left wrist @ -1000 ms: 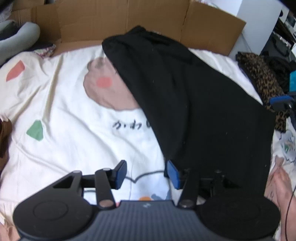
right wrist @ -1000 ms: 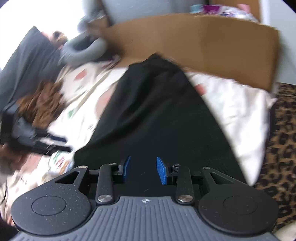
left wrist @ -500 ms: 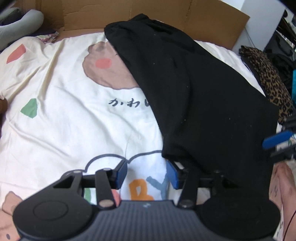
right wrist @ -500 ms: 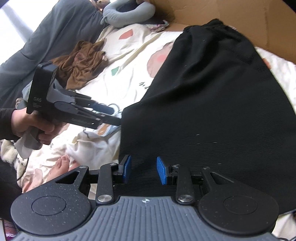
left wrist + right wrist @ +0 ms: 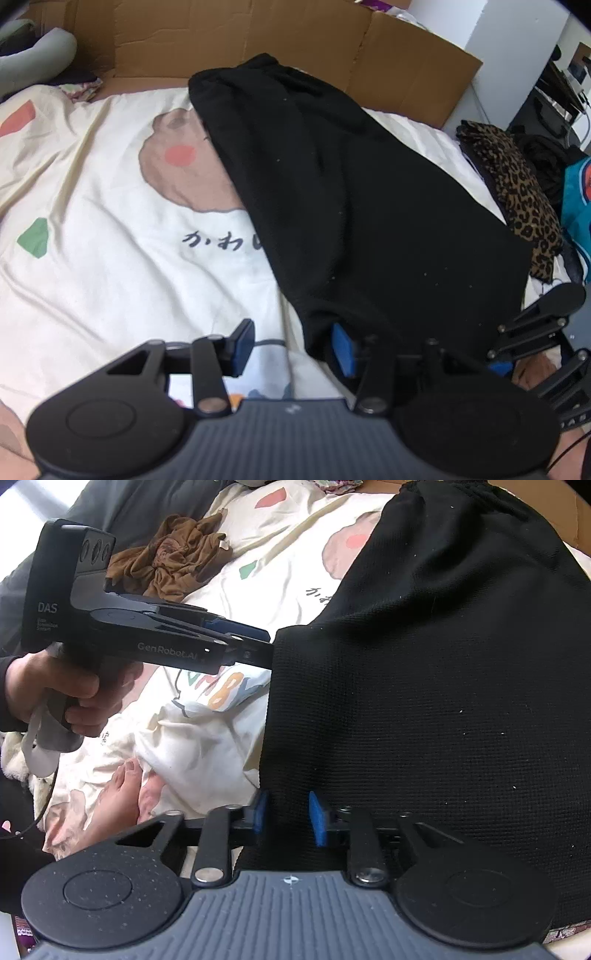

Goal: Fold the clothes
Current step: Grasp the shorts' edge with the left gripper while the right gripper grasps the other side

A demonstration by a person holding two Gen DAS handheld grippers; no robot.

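Left gripper (image 5: 291, 349): jaws gaping apart, nearing the garment's corner.
Right gripper (image 5: 286, 818): jaws standing apart, straddling the hem.
Black garment (image 5: 369, 206): lying ahead of both jaws, spreading over the bed (image 5: 92, 221).

You see a cardboard sheet (image 5: 236, 33) behind the printed bedsheet (image 5: 92, 221), a grey pillow (image 5: 33, 62) far left, and a bare foot (image 5: 114, 805) near you

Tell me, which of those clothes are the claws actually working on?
The black garment spread on the bed, with both claws at its near edge. The crumpled brown one and leopard-print one lie aside untouched.
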